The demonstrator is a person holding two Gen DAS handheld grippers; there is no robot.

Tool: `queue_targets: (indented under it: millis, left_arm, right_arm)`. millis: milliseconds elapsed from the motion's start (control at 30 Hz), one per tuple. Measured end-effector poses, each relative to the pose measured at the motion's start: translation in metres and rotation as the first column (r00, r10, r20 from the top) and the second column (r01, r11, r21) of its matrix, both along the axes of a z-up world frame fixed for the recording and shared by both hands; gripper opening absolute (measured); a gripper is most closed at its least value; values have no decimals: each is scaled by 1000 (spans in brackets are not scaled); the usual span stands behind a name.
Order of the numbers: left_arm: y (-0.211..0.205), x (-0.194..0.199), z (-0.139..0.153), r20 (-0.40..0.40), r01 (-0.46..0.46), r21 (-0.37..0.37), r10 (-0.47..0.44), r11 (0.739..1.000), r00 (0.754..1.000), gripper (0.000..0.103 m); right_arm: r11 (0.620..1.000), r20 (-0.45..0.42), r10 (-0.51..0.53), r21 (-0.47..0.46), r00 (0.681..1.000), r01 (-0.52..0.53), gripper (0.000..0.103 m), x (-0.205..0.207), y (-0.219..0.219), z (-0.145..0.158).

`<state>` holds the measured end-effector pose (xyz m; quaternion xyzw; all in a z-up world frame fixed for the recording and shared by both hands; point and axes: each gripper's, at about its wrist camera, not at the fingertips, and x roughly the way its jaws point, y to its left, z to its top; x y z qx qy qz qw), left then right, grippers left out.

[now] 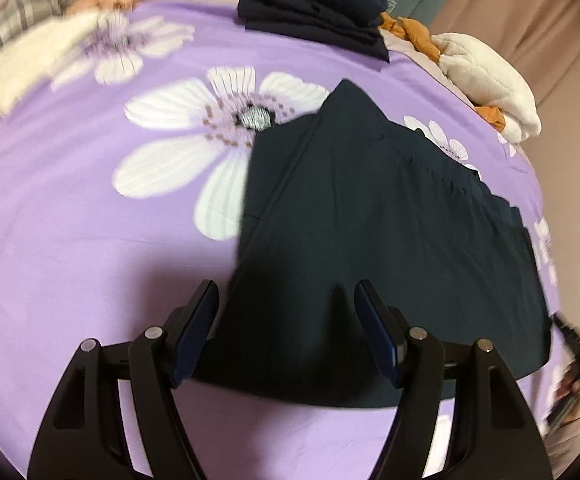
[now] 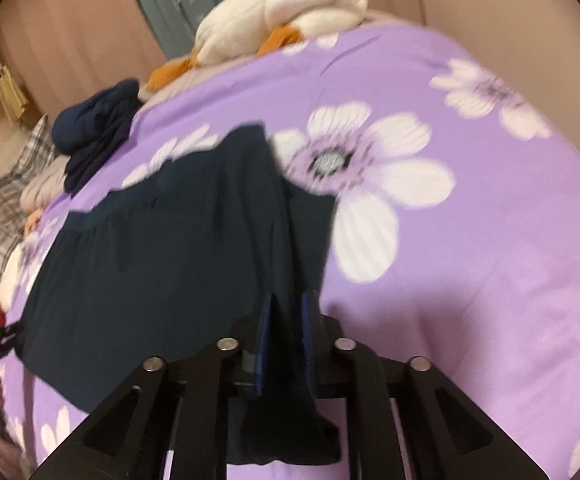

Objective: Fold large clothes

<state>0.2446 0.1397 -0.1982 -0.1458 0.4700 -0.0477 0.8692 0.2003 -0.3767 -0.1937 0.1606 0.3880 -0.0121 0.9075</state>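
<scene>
Lying flat on the bed, the dark navy garment (image 1: 389, 216) is spread over a purple bedsheet (image 1: 70, 240) printed with large white flowers. In the left wrist view it tapers to a point toward the far side, with a gathered band running along its right edge.

Left tool (image 1: 286, 332): its 2 fingers stand well apart, over the near hem of the garment. Cloth shows between them, but the blue pads (image 1: 198, 328) do not press on it.

Right tool (image 2: 286, 336): fingers close together, clamped on a fold of the garment's edge. A bunch of the dark cloth hangs between and below the pads (image 2: 265, 340), toward the camera. This view is blurred, so finer detail of the grip cannot be told.

Other things on the bed:
- 1 folded stack of dark clothes (image 1: 313, 4) at the far edge.
- 1 white fluffy item (image 1: 489, 80) with orange cloth (image 1: 409, 32) under it, near the far right corner in the left view.
- 1 white fluffy item (image 1: 22, 64) at the far left, beside plaid fabric (image 1: 18, 4).

Pink curtains (image 2: 70, 40) hang behind the bed.
</scene>
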Motion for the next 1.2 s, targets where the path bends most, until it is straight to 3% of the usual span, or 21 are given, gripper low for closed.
queue_targets:
  millis: [33, 100, 333, 533, 700, 1033, 1200]
  left_arm:
    - [-1, -3, 3, 13, 6, 21, -6, 1000, 1000, 70]
    - [-7, -10, 13, 52, 33, 68, -37, 997, 998, 70]
    - [-53, -12, 23, 139, 92, 209, -123, 973, 983, 67]
    - [-82, -1, 10, 121, 132, 197, -158, 972, 980, 52]
    - [-91, 6, 0, 95, 131, 214, -154, 968, 984, 48]
    - [-85, 9, -14, 80, 123, 238, -146, 963, 986, 52]
    - [-79, 10, -16, 83, 127, 248, -152, 960, 985, 57]
  right_arm:
    - [1000, 23, -12, -21, 1000, 13, 30, -5, 1, 8]
    - [999, 60, -4, -52, 998, 8, 30, -14, 7, 18]
    - [982, 81, 160, -110, 984, -151, 30, -18, 58, 24]
    - [961, 41, 248, -137, 968, -240, 30, -5, 101, 8]
    - [945, 1, 273, -190, 962, -268, 30, 2, 123, -5]
    - [949, -2, 260, -184, 966, -256, 30, 2, 117, -16]
    - [961, -19, 193, -198, 981, -193, 30, -1, 97, -18]
